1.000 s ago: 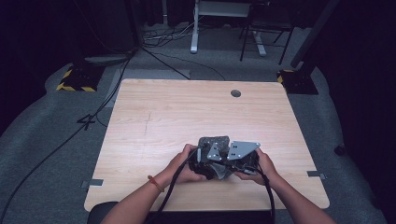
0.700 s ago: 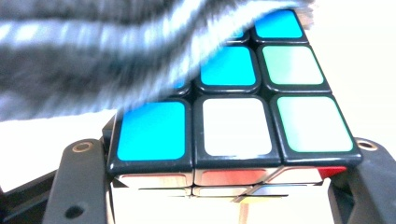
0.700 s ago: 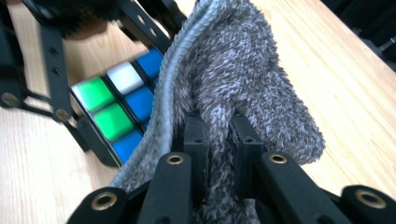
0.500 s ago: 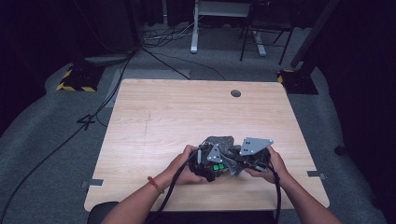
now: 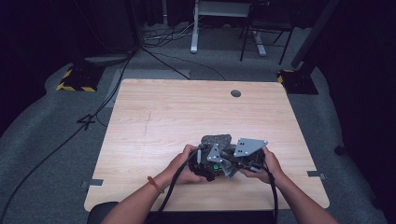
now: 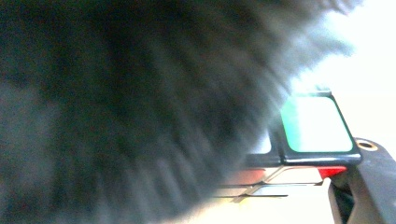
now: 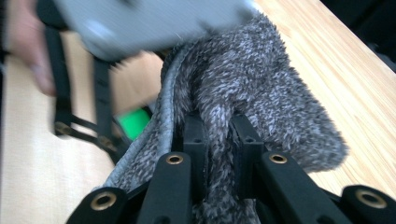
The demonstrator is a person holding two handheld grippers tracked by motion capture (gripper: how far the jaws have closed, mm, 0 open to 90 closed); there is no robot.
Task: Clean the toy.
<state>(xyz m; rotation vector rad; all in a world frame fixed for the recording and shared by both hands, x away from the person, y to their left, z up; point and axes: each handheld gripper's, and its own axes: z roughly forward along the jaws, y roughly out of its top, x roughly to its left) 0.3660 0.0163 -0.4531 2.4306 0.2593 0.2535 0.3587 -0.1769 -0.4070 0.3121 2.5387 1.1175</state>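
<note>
A grey fuzzy cloth (image 7: 261,93) sits bunched at the near middle of the worktop (image 5: 154,121), between the person's two hands. In the right gripper view a fold of it runs straight down between the two black fingers (image 7: 194,140) of the right gripper (image 7: 219,140), which are clenched on it, the pile squeezed thin where the pads press. The rest of the cloth spreads up and to the right of that pinch, with its edge resting on the wood.

In the high view the cloth (image 5: 217,139) peeks out just beyond both tools. The left gripper (image 5: 208,163) lies just left of the right gripper (image 5: 243,158), the two nearly touching. In the left gripper view the cloth (image 6: 140,93) is a dark blur pressed up against the lens, and a small cube with a green face (image 6: 315,123) and red lower tiles shows at the right, beside a black finger (image 6: 369,182). The left gripper's fingers are closed tight, but on what cannot be made out.

Counted: one cloth, one cube, two grippers, two grey three-cornered plates, two cables, two hands.

Most of the cloth is covered by the tools in the high view. The cube is cut off by the cloth, and shows in the right gripper view as a green patch (image 7: 135,122).
</note>
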